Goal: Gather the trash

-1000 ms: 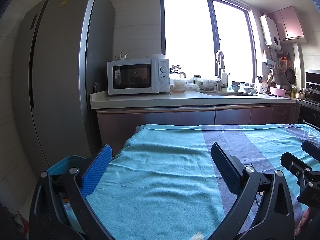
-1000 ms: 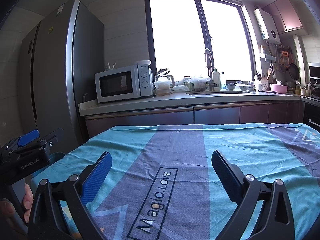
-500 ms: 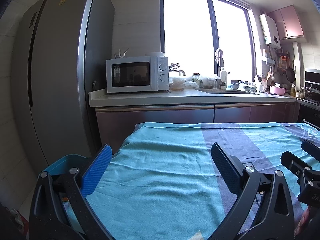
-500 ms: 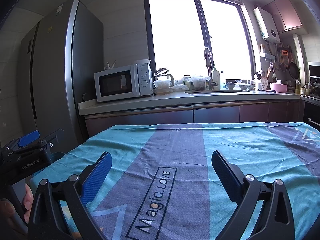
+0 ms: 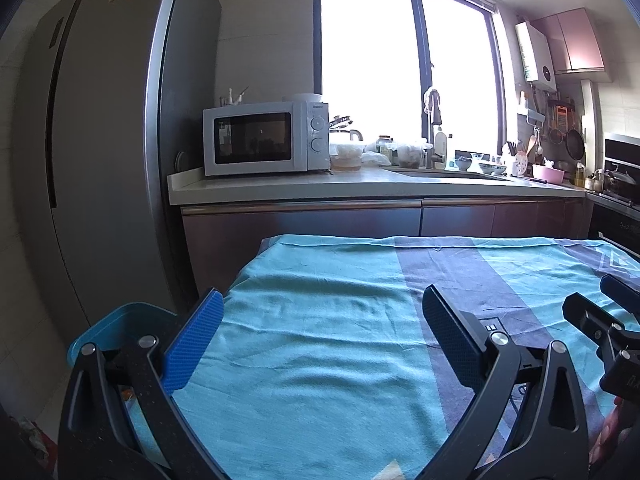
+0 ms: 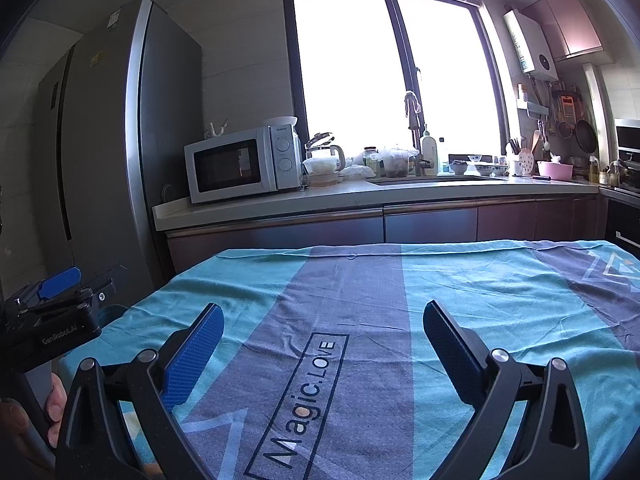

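My left gripper [image 5: 322, 312] is open above a table covered by a teal and grey cloth [image 5: 328, 320], with nothing between its blue-padded fingers [image 5: 196, 336]. My right gripper [image 6: 322, 314] is open too, over the "Magic.LOVE" print [image 6: 304, 396] on the same cloth. A blue bin [image 5: 116, 320] stands on the floor off the table's left edge, partly hidden behind the left finger. A small pale scrap [image 5: 390, 470] lies on the cloth at the bottom edge of the left wrist view. Each gripper shows at the edge of the other's view.
A tall grey fridge [image 5: 100, 140] stands at the left. Behind the table runs a kitchen counter [image 5: 360, 186] with a white microwave [image 5: 264, 140], containers, a sink and a pink bowl [image 6: 554, 170]. A hand [image 6: 56, 400] grips the left tool's handle.
Both views have shifted only slightly; the cameras tilted down a little and the counter sits marginally higher in frame. Both grippers stay open and hold nothing.
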A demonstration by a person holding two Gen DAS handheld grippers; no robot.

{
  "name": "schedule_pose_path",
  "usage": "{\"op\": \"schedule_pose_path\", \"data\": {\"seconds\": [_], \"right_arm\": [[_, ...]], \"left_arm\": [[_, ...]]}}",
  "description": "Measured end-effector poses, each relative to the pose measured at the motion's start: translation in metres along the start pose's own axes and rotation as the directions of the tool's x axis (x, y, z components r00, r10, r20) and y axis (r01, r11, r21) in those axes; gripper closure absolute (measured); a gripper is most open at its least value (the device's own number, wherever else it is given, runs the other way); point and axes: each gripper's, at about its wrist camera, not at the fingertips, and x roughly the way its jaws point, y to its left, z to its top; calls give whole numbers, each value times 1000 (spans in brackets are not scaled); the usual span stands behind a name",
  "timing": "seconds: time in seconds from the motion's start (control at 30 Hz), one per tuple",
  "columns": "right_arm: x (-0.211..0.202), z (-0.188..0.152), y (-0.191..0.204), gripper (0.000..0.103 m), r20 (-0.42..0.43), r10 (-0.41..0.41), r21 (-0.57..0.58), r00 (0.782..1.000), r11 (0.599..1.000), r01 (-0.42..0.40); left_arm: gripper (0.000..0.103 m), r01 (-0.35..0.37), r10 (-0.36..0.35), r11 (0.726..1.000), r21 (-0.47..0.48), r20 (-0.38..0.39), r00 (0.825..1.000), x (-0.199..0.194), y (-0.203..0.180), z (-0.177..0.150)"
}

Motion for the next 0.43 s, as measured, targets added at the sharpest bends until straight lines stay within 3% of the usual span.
{"op": "schedule_pose_path", "data": {"seconds": [0.1,0.2,0.37,0.43], "right_arm": [[3,1,-6,6,-10,-4,6,1000,1000,4],[8,0,-13,6,-40,-1,19,999,1000,2],[14,0,-24,6,-64,4,32,998,999,-2],[17,2,-30,6,-87,7,26,996,1000,-4]], "left_arm": [[5,-4,4,1000,3,-21,1000,7,-1,2],[5,20,-19,1000,7,-93,995,24,-2,2],[5,39,-38,999,4,-201,979,56,0,1],[5,28,-26,1000,4,-271,962,76,2,1]]}}
